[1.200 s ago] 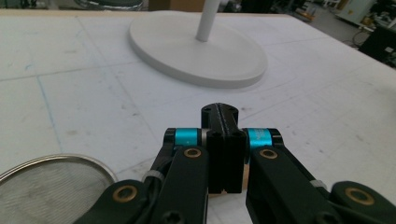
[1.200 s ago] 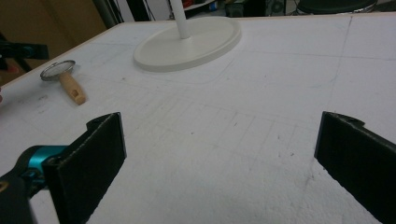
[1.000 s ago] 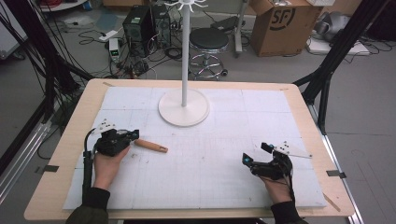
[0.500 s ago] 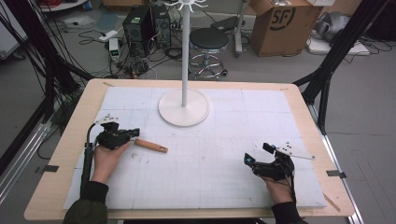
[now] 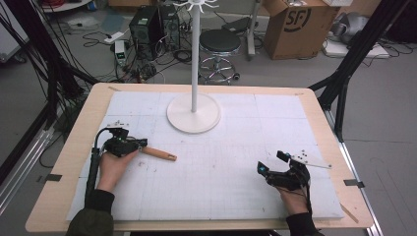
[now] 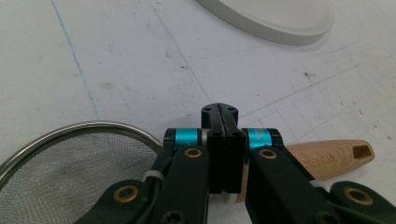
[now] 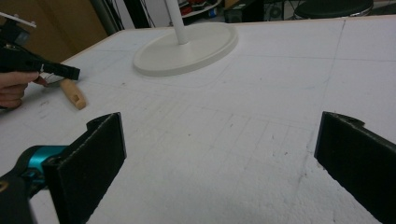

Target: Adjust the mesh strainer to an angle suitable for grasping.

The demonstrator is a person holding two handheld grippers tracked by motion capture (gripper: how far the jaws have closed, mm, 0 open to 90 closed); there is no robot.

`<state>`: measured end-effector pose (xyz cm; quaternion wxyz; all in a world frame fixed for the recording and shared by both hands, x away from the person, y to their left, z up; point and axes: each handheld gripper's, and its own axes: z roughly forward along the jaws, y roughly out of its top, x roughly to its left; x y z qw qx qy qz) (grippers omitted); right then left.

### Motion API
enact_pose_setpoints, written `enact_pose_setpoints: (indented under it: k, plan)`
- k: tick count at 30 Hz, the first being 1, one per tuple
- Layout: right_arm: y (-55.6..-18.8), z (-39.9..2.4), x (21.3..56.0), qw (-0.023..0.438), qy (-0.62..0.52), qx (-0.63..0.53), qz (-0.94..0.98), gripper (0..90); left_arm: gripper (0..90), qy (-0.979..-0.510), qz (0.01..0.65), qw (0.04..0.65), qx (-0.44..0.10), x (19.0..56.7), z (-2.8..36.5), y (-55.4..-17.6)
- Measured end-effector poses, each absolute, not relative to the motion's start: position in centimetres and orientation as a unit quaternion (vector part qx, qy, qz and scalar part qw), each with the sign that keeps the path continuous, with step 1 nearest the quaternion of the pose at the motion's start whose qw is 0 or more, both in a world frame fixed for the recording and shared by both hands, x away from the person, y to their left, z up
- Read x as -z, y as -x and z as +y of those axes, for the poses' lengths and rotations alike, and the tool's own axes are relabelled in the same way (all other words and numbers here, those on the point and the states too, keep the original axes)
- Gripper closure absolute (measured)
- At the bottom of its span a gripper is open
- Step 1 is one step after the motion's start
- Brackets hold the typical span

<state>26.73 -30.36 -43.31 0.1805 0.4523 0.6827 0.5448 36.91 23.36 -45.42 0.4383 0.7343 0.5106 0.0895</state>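
Observation:
A strainer lies on the white mat at the left, with its wooden handle (image 5: 160, 154) pointing right. In the left gripper view its mesh bowl (image 6: 60, 177) sits left of the jaws and its handle (image 6: 327, 158) to the right. My left gripper (image 5: 144, 143) (image 6: 219, 112) hovers just over the strainer's neck, jaws pressed together with nothing between them. Whether it touches the neck is hidden. My right gripper (image 5: 271, 162) (image 7: 219, 154) rests at the front right, open and empty. The right gripper view shows the left gripper (image 7: 70, 72) far off beside the handle (image 7: 74, 93).
A white stand with a round base (image 5: 193, 113) (image 7: 187, 46) and a tall pole (image 5: 195, 54) rises at the back middle of the mat. The wooden table edge (image 5: 339, 147) borders the mat. Beyond the table are a stool (image 5: 220, 42) and a cardboard box (image 5: 295, 24).
My left hand and gripper have shifted slightly to the left over the strainer. The strainer and the right gripper have stayed put.

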Motion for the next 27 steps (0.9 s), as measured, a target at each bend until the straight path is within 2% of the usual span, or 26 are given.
enact_pose_setpoints:
  k: [5,13,27]
  plan:
    - [-26.7,-30.4,43.3,0.181,-0.452,-0.545,0.683,0.9,90.0,-0.741,0.516,0.416,-0.104,45.4,23.3,-36.8]
    - [-26.7,-30.4,43.3,0.180,-0.451,-0.546,0.683,0.9,90.0,-0.767,0.506,0.384,-0.095,44.8,23.3,-35.7]
    - [-26.8,-30.3,43.3,0.179,-0.449,-0.546,0.684,0.9,90.0,-0.780,0.496,0.372,-0.086,44.5,23.7,-34.2]
